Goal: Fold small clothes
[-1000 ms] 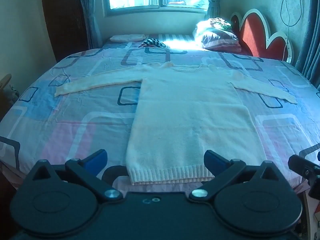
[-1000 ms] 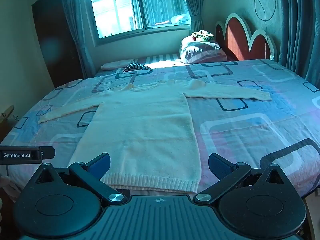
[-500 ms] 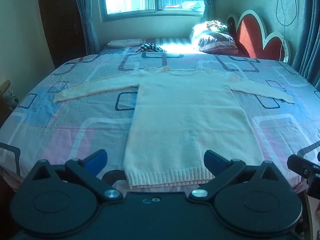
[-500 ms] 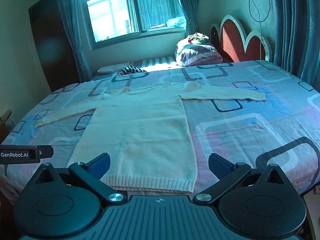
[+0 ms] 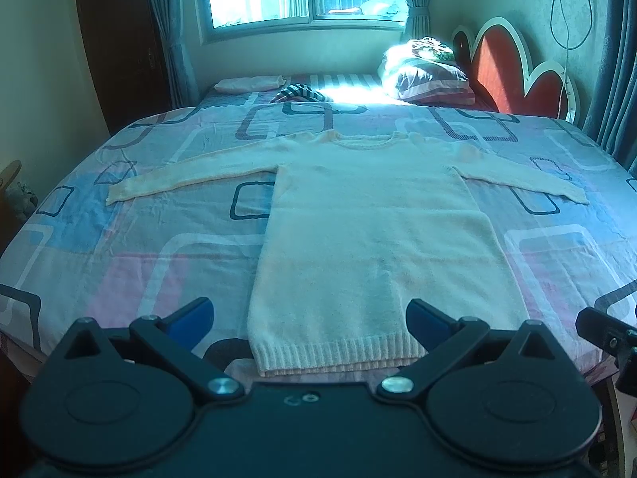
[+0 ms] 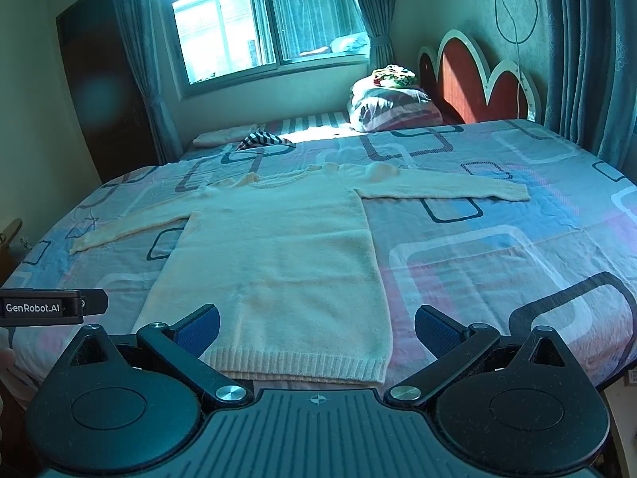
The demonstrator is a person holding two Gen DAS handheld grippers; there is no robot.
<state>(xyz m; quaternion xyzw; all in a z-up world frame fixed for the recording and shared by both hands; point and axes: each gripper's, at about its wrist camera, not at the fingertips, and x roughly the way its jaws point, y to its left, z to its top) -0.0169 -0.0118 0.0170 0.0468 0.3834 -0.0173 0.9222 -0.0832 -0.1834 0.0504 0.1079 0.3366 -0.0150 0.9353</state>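
Left gripper point(image 5: 308, 318): your jaws stand wide apart with nothing between them, hovering off the bed's near edge.
Sweater point(image 5: 370, 247): spread flat mid-bed point(image 5: 119, 263), sleeves out toward both side edges, hem at the near edge.
Right gripper point(image 6: 317, 326): likewise spread wide and empty.
Change: you've drawn both grippers slightly back and up over the last second; no fold is begun.

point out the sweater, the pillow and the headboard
sweater point(image 5: 374, 239), left wrist view, middle of the body
pillow point(image 6: 392, 109), right wrist view, its striped front
headboard point(image 6: 466, 79), right wrist view, red panel of the tallest scallop
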